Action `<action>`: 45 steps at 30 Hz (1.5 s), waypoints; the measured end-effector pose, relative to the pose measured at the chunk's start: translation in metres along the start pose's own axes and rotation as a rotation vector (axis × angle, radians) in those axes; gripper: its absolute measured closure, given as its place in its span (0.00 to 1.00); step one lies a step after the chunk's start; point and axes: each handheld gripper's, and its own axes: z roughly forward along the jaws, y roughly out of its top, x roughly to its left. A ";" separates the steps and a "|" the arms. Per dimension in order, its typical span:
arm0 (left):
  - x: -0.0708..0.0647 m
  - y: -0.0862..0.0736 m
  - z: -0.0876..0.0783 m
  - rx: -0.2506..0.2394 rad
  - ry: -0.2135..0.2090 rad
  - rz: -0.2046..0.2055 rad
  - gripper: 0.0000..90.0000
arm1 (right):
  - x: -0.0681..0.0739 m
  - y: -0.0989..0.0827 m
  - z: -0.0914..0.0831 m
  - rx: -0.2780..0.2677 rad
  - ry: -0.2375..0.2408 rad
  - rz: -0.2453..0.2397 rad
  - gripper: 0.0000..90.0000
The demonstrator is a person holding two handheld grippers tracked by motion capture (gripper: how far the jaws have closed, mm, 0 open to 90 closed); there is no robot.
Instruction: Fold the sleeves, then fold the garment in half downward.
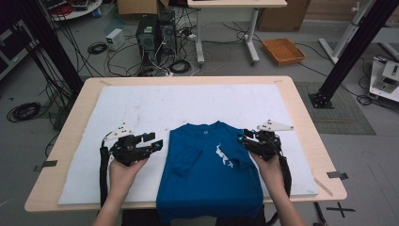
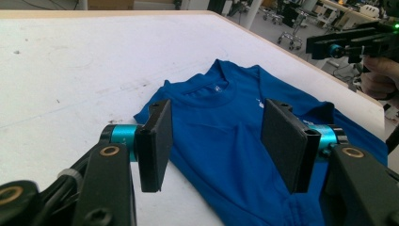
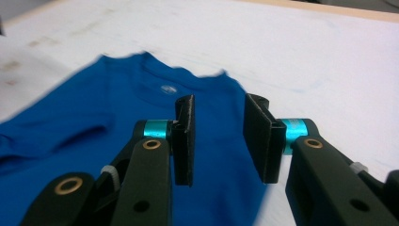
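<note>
A blue T-shirt (image 1: 209, 174) lies face up on the white mat (image 1: 141, 108), collar away from me, with a small white print on the chest. Its sides are folded inward and its hem hangs over the table's near edge. My left gripper (image 1: 153, 141) hovers just left of the shirt's shoulder, jaws wide open and empty; in the left gripper view (image 2: 216, 141) the shirt (image 2: 226, 122) lies beyond the pads. My right gripper (image 1: 242, 138) sits at the shirt's right shoulder, open, with nothing between its pads (image 3: 219, 136); blue cloth (image 3: 94, 136) lies beneath and ahead.
The mat covers most of a wooden table (image 1: 301, 117). Beyond the far edge the floor holds computer towers (image 1: 155, 33), tangled cables, an orange tray (image 1: 283, 51) and black frame posts (image 1: 348, 56) at both sides.
</note>
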 end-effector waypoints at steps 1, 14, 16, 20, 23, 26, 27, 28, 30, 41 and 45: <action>0.001 0.000 0.001 0.003 0.011 0.000 0.49 | -0.009 -0.004 -0.004 -0.003 -0.023 0.013 0.68; 0.008 -0.004 0.003 0.018 0.091 0.021 0.46 | -0.056 -0.012 -0.022 -0.075 -0.093 0.107 0.44; 0.008 -0.004 0.003 0.021 0.100 0.024 0.45 | -0.058 -0.012 -0.024 -0.080 -0.101 0.106 0.43; 0.008 -0.005 0.001 0.008 0.104 0.027 0.45 | -0.059 -0.013 -0.025 -0.086 -0.108 0.104 0.41; 0.008 -0.005 0.001 0.011 0.106 0.032 0.45 | -0.058 -0.013 -0.026 -0.095 -0.107 0.095 0.40; 0.007 -0.004 0.000 0.004 0.104 0.028 0.45 | -0.056 -0.012 -0.026 -0.090 -0.105 0.083 0.40; 0.007 -0.004 0.000 0.006 0.107 0.035 0.45 | -0.056 -0.012 -0.026 -0.089 -0.104 0.081 0.40; 0.007 -0.004 0.000 0.006 0.107 0.035 0.45 | -0.056 -0.012 -0.026 -0.089 -0.104 0.081 0.40; 0.006 -0.003 0.000 0.008 0.104 0.035 0.45 | -0.055 -0.012 -0.025 -0.088 -0.104 0.077 0.40; 0.003 -0.004 0.004 0.028 0.100 0.026 0.45 | -0.056 -0.011 -0.026 -0.096 -0.098 0.090 0.40; 0.003 -0.005 0.012 0.056 0.105 0.002 0.46 | -0.057 -0.013 -0.019 -0.080 -0.096 0.099 0.41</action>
